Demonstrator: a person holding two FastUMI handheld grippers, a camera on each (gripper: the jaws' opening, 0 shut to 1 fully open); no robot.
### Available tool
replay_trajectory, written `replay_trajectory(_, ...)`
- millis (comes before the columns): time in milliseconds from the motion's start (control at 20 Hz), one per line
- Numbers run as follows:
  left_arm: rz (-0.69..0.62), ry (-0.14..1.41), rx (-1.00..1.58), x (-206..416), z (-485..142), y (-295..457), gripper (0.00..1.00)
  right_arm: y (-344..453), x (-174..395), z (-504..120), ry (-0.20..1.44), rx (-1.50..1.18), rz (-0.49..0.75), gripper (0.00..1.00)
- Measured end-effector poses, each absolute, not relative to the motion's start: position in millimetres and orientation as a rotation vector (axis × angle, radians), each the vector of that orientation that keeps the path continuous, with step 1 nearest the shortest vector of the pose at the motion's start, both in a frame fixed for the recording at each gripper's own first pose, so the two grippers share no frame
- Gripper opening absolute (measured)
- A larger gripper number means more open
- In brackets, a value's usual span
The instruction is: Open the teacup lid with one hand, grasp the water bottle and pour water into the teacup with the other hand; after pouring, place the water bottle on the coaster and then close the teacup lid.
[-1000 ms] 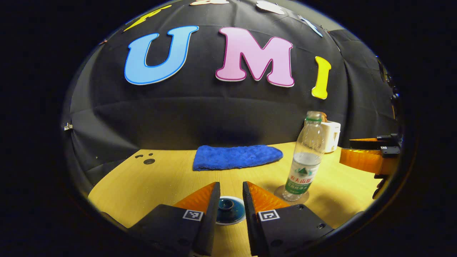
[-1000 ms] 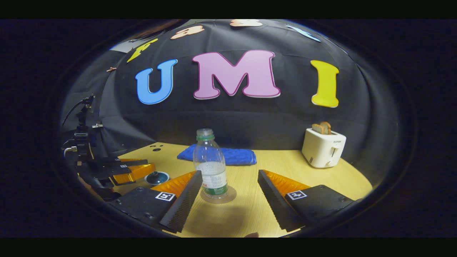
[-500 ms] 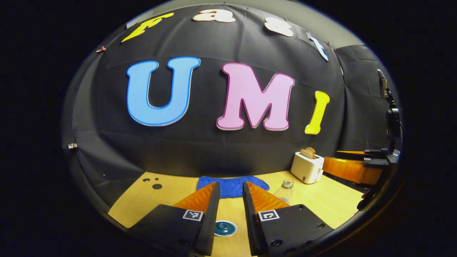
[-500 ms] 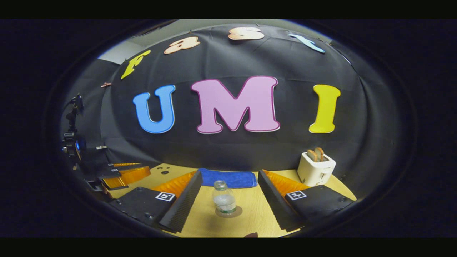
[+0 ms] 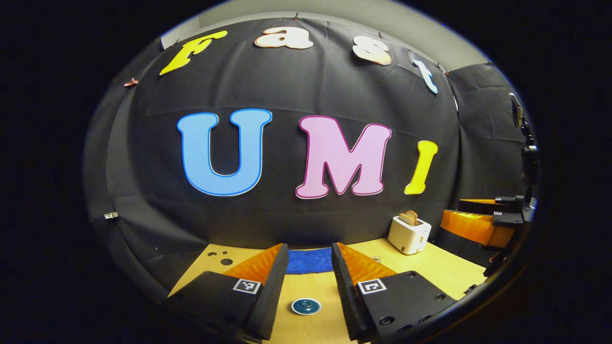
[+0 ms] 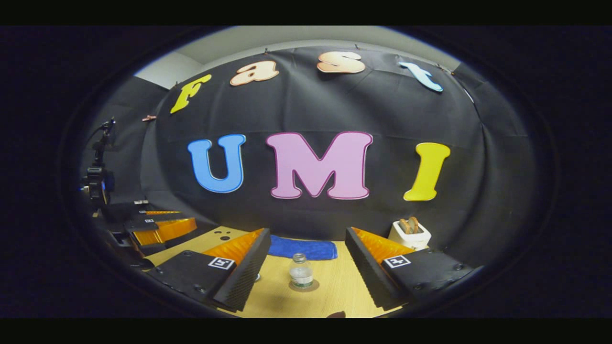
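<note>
**Both grippers lifted off, bottle parked on its coaster, lid on the cup**

So around the work area: a blue towel lies flat at the back of the wooden table, fuzzy-looking cloth, and a white toaster with two slices of bread poking out sits off to the right by the black wall. In the left gripper view the towel is partly blocked by that gripper's own fingers, and the toaster stands beyond them to the right.

The left gripper has its jaws apart with nothing between them; the teacup lid sits below in the gap, a round dark teal glazed thing with a knob, untouched. The right gripper is spread wide and empty too. The water bottle stands upright between its fingers but well clear of both, clear plastic with a label band, resting on a round coaster.

Versus a second ago: both cameras have risen and pulled back a lot. The bottle looked big and close then, now it's small and low in the right gripper view. The lid shrank the same way. Nothing on the table itself moved.

The other gripper shows at far left of the right gripper view, off to the side.
</note>
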State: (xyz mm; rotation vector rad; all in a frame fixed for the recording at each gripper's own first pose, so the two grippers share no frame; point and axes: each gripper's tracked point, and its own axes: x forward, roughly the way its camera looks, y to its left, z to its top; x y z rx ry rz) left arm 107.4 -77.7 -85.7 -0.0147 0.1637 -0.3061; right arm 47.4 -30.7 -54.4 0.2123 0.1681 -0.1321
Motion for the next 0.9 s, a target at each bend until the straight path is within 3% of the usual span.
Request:
replay_trajectory(100, -0.324, 0.152, 0.002, 102.3, -81.1, -81.6, 0.65, -33.6, 41.9, -48.6, 0.152, 0.187, -0.144, 0.96)
replay_trajectory(200, -0.342, 0.14, 0.016, 96.9, -76.4, -86.8, 0.86, -33.3, 37.9, -47.9, 0.158, 0.182, -0.147, 0.96)
replay_trajectory(400, -0.369, 0.11, 0.023, 96.4, -72.6, -92.4, 0.95, -35.8, 30.2, -48.0, 0.167, 0.193, -0.175, 0.96)
replay_trajectory(700, -0.399, 0.113, 0.006, 99.3, -76.6, -91.4, 0.96, -37.4, 26.0, -38.7, 0.144, 0.172, -0.217, 0.97)
replay_trajectory(800, -0.391, 0.115, 0.009, 101.1, -77.3, -89.6, 0.92, -34.5, 25.2, -36.8, 0.145, 0.172, -0.201, 0.96)
replay_trajectory(900, -0.37, 0.124, 0.006, 102.4, -79.4, -88.4, 0.96, -34.1, 26.8, -37.7, 0.146, 0.184, -0.185, 0.96)
